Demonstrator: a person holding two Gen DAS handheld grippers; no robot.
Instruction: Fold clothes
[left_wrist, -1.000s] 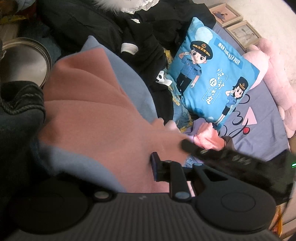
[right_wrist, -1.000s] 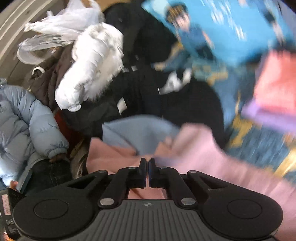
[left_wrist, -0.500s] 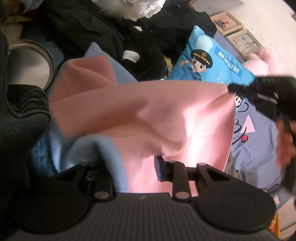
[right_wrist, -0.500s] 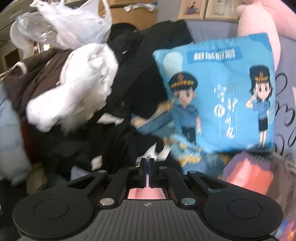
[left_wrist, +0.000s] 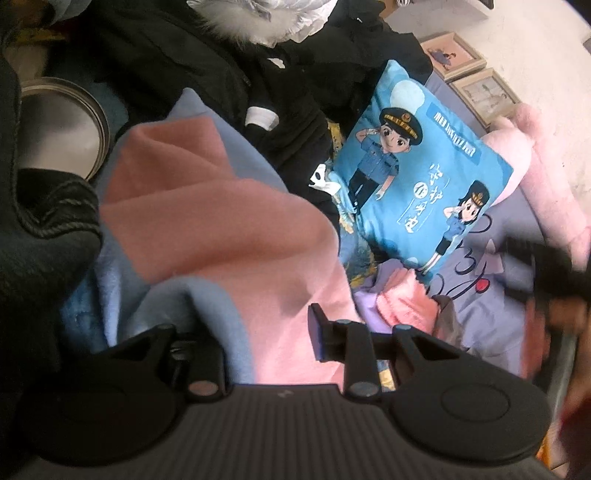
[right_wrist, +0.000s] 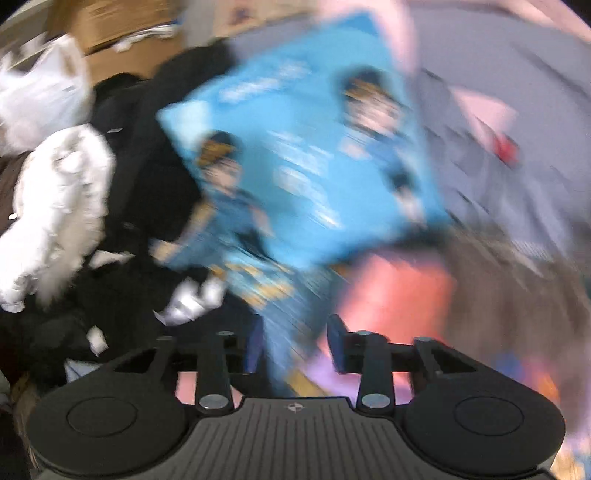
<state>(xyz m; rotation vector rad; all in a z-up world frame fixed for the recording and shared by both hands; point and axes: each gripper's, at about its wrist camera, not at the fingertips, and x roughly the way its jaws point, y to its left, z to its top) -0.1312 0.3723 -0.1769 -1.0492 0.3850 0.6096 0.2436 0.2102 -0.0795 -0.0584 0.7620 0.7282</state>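
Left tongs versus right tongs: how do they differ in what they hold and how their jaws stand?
The left tongs have the pink and pale blue fleece garment bunched between their jaws; the right tongs hold nothing, jaws opening. The left wrist view is sharp, the right wrist view streaked with blur. Both face the bright blue cartoon-print square cushion.

Blue cushion (left_wrist: 417, 184) with two cartoon officers lies on the grey-purple bedsheet (left_wrist: 491, 317), a pink plush toy (left_wrist: 535, 177) just beside its far edge. Two framed pictures (left_wrist: 469, 74) lean at the wall behind, and a round metal basin (left_wrist: 66, 122) sits at far left. Right wrist view is blurred: same cushion (right_wrist: 306, 166), cardboard box (right_wrist: 122, 40) at the back.
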